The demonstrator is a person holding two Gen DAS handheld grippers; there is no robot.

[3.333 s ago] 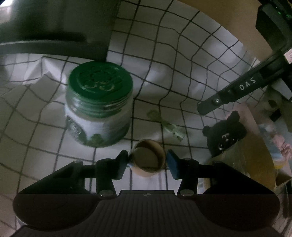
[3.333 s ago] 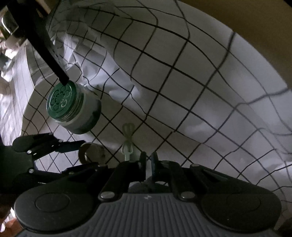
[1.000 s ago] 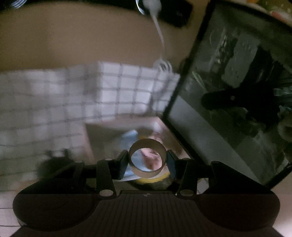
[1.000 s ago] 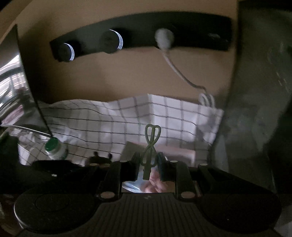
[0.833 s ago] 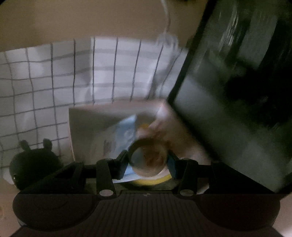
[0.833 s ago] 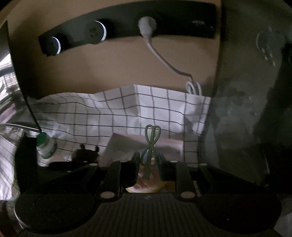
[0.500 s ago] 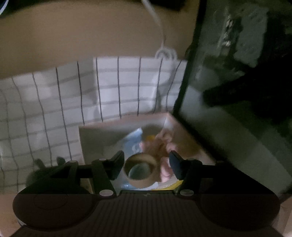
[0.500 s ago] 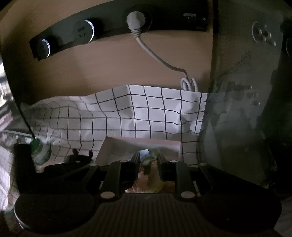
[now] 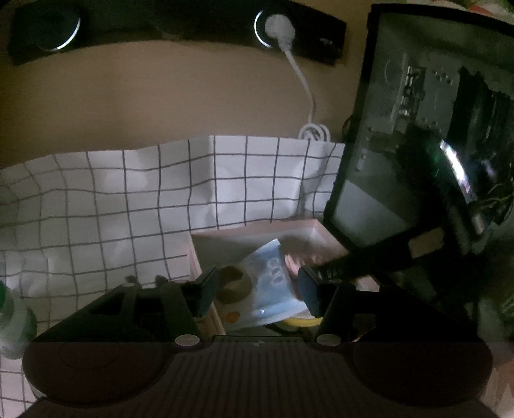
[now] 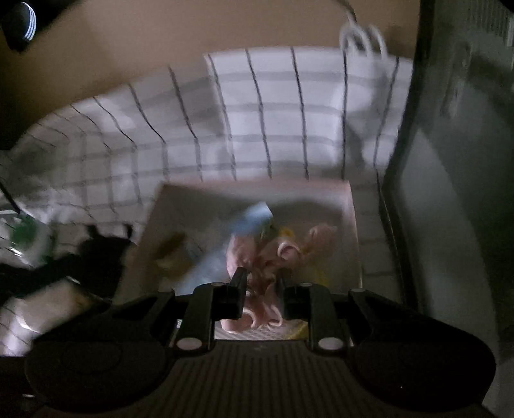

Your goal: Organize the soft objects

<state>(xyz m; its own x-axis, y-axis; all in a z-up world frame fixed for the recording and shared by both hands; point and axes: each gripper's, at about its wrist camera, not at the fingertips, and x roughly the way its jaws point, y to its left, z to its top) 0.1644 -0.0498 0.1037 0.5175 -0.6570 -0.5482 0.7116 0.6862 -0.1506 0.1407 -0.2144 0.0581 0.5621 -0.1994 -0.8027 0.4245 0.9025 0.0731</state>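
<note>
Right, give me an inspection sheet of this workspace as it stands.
Surface: white checked cloth, wrinkled, over the table.
Job's things: pink box holds a cardboard tape ring, a blue packet and a pink soft item.
Clutter: black plush toy left of the box; green-lidded jar at the far left.
Grippers: left gripper open over the box, nothing between the fingers; right gripper nearly shut, low over the pink item, view blurred, grip unclear.
Cables: white cord from the wall socket strip, coiled behind the cloth.
Surroundings: tan wall; open computer case on the right.
</note>
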